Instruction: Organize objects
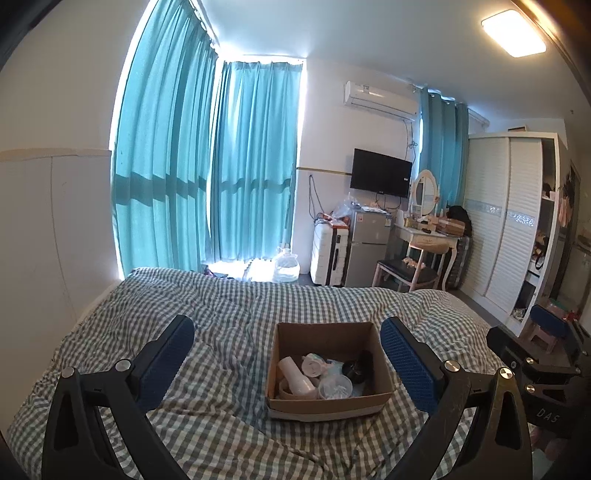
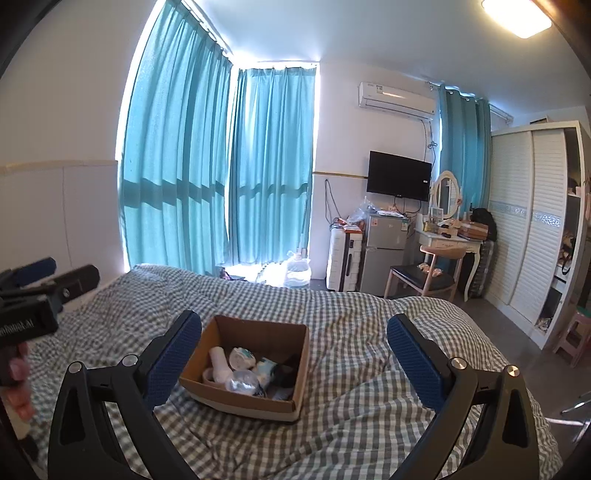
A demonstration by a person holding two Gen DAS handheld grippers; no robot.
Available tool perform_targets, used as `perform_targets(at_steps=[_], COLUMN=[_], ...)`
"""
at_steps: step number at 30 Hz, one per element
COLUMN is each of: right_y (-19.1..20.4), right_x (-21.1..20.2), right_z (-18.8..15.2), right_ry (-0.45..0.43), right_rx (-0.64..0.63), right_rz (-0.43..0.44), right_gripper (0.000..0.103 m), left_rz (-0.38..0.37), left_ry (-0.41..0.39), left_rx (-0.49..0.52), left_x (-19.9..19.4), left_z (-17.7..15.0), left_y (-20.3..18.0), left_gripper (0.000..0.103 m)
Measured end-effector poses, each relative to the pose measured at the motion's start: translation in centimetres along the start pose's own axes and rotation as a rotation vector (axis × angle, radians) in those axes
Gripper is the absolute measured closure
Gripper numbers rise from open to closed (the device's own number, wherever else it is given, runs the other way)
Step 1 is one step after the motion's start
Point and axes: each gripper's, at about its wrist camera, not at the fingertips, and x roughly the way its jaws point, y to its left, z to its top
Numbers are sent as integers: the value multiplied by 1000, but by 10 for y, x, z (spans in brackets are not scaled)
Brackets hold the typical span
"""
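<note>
Daylight glows through the long teal fabric curtains (image 1: 207,162), burning white along their edges and on the floor just below them. A rectangular ceiling lamp (image 1: 513,32), far to the right of the curtains and above, adds a warm, overexposed patch. The room is evenly bright with soft shadows in the folds of the grey-and-white checked bedcover (image 2: 351,332). Both fisheye views bend straight lines and darken to black at the corners; detail is slightly soft throughout.
</note>
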Motion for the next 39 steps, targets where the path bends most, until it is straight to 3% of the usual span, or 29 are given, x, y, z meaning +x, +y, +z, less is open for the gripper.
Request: perform_targets(at_steps=[10, 17, 26, 39], right_y=[4, 2, -3, 0], right_x=[12, 18, 22, 19], right_z=[-57, -82, -110, -108], right_ry=[4, 44, 99, 95], right_rx=[-45, -75, -10, -3], right_rz=[1, -1, -20, -16], right_gripper=[2, 2, 2, 2], left_rz=[119, 138, 115, 118], left_ry=[-2, 56, 39, 57], left_rx=[-3, 66, 61, 72], left_x=[2, 10, 1, 4], left_z=[-73, -111, -110, -117], left_y=[7, 4, 3, 0], left_gripper=[0, 0, 0, 0])
